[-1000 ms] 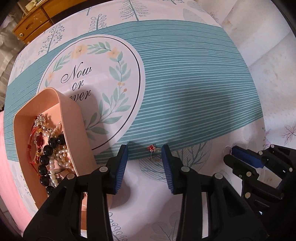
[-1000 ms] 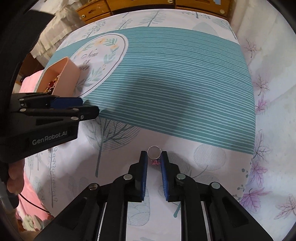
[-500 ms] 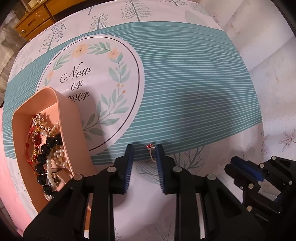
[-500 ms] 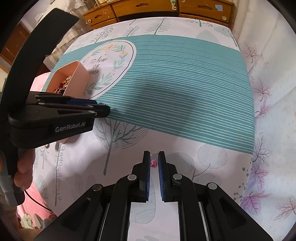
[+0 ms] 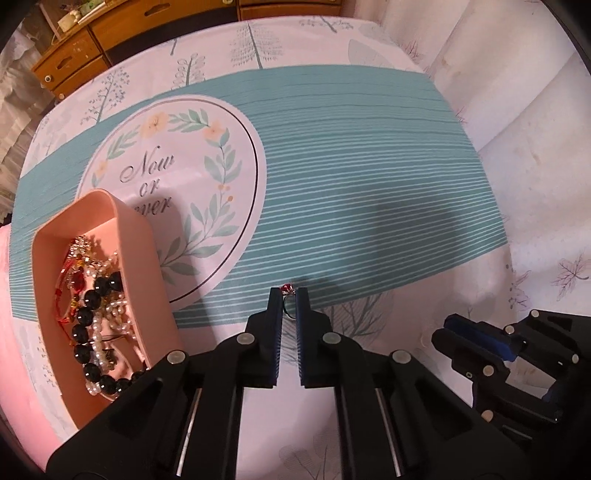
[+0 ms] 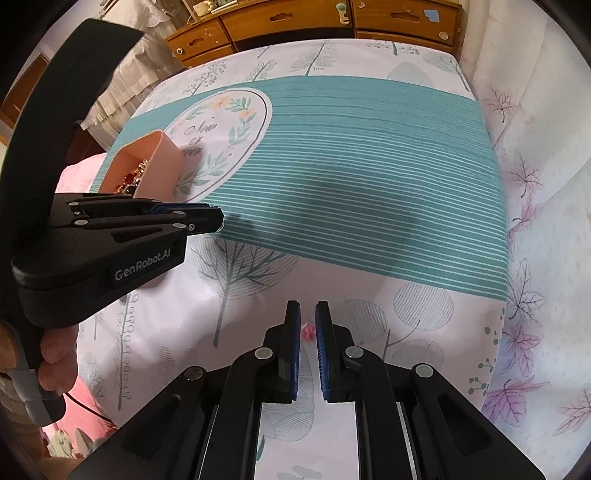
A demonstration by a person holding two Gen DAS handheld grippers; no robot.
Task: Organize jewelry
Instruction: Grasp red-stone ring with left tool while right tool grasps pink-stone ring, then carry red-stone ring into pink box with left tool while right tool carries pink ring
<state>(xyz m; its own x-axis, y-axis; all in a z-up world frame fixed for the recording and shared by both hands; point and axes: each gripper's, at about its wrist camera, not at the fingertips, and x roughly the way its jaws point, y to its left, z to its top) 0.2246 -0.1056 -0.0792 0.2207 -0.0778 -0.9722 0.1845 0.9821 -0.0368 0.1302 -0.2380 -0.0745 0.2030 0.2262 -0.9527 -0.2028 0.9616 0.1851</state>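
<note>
My left gripper (image 5: pixel 289 295) is shut on a silver ring with a red stone (image 5: pixel 287 291), held between its fingertips above the cloth. A pink tray (image 5: pixel 140 266) to its left holds black beads, pearls and red jewellery (image 5: pixel 92 295). My right gripper (image 6: pixel 307 317) has its jaws nearly closed around a small pink-stoned ring (image 6: pixel 307 331) seen between the fingers. The right gripper also shows at the lower right of the left wrist view (image 5: pixel 476 336). The left gripper shows at the left of the right wrist view (image 6: pixel 207 218), in front of the pink tray (image 6: pixel 155 162).
The table carries a white cloth with tree prints and a teal striped band (image 5: pixel 351 184) with a round "Now or never" emblem (image 5: pixel 173 162). Wooden drawers (image 6: pixel 332 18) stand behind the table. A pale wall (image 5: pixel 535 92) lies at the right.
My left gripper has closed on the red-stone ring and lifted it slightly. My right gripper has closed on the pink-stoned ring and risen away from the cloth.
</note>
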